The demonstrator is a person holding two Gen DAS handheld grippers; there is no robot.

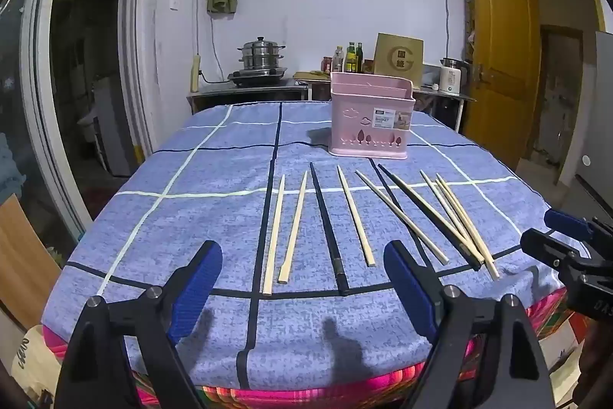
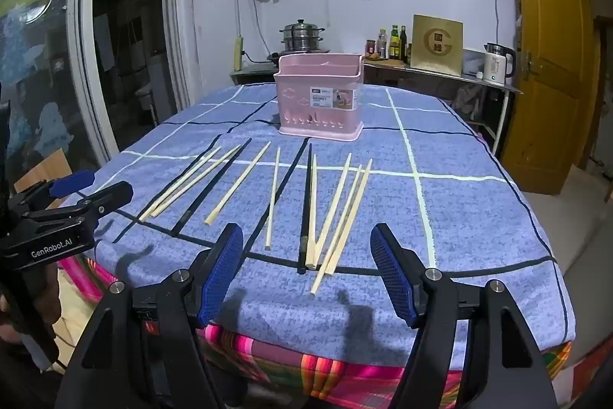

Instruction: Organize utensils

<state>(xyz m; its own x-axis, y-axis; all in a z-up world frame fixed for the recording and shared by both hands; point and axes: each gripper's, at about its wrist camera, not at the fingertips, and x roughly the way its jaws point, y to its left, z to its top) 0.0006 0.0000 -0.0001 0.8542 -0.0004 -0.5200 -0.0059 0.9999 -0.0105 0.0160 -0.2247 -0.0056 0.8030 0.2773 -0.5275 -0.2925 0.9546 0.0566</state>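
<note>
Pale chopsticks (image 1: 274, 234): seven. Black chopsticks (image 1: 328, 229): two. Pink holder (image 1: 371, 114): one.

So the tabletop (image 1: 184, 217) has a blue checked cloth over it, and a row of loose chopsticks lies across the near half: pale wooden chopsticks (image 1: 274, 236) at the left, a black chopstick (image 1: 329, 229) next, another pale one right of it, then a crossed bunch of pale and black ones (image 1: 456, 221) at the right. Behind the row, toward the far edge, stands the pink plastic utensil holder (image 1: 369, 117). Behind the tabletop, a counter (image 1: 249, 89) along the wall carries a steel steamer pot (image 1: 261, 54), with bottles (image 1: 348, 58) and a white kettle (image 1: 452, 73) further right.
</note>
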